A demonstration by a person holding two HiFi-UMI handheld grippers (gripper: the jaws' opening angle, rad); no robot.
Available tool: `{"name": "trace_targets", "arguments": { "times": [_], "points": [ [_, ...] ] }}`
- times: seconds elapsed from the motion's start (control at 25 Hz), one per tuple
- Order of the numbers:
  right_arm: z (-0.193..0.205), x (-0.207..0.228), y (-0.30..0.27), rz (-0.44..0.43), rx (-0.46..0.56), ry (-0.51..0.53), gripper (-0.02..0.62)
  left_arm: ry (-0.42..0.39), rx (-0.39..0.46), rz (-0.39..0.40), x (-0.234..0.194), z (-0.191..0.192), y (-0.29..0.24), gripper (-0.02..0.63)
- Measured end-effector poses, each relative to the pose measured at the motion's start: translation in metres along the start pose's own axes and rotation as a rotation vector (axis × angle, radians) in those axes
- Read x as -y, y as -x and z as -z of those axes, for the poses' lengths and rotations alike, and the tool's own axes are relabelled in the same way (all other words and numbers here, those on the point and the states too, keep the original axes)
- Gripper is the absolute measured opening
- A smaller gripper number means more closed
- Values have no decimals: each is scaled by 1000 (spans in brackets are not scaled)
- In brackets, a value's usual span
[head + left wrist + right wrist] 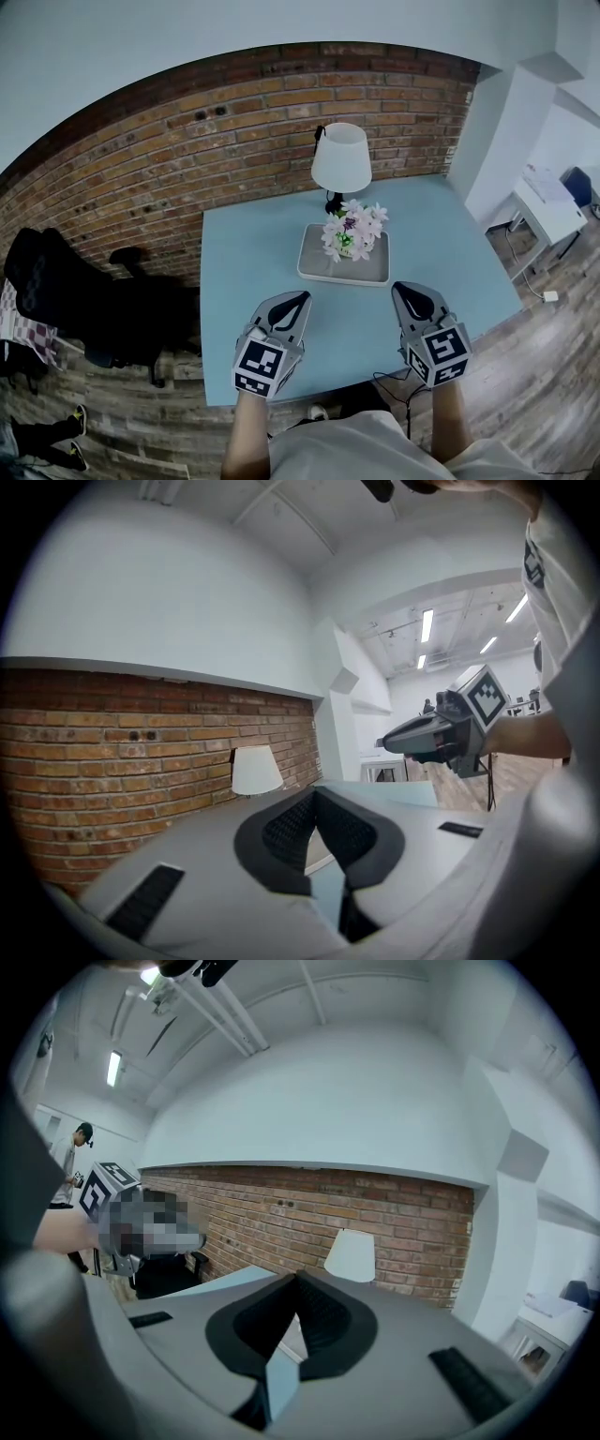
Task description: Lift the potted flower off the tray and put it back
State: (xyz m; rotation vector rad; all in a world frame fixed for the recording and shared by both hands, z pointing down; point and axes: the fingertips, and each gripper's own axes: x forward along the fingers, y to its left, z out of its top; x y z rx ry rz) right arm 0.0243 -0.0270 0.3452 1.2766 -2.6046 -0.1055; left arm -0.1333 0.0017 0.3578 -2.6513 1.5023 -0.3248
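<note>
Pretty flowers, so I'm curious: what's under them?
The flowers stand in a pale tray on the blue table. Their pot is almost wholly covered by the blossoms, and the tray floor beneath it cannot be seen.

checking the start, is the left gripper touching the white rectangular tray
Apart. Head view shows bare blue tabletop between left gripper and white rectangular tray.

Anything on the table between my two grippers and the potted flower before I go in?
Nothing visible. Only bare blue table lies between the left gripper, the right gripper and the potted flower in its tray. The lamp stands behind the tray, out of the way.
</note>
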Motion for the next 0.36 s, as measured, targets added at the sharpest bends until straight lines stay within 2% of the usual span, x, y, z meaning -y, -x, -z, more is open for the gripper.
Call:
{"name": "trace_targets", "arguments": {
  "times": [0.36],
  "points": [
    [13,-2,-2,-4,-25,-7,21,27,-20,15,4,12,-6,32]
  ]
}}
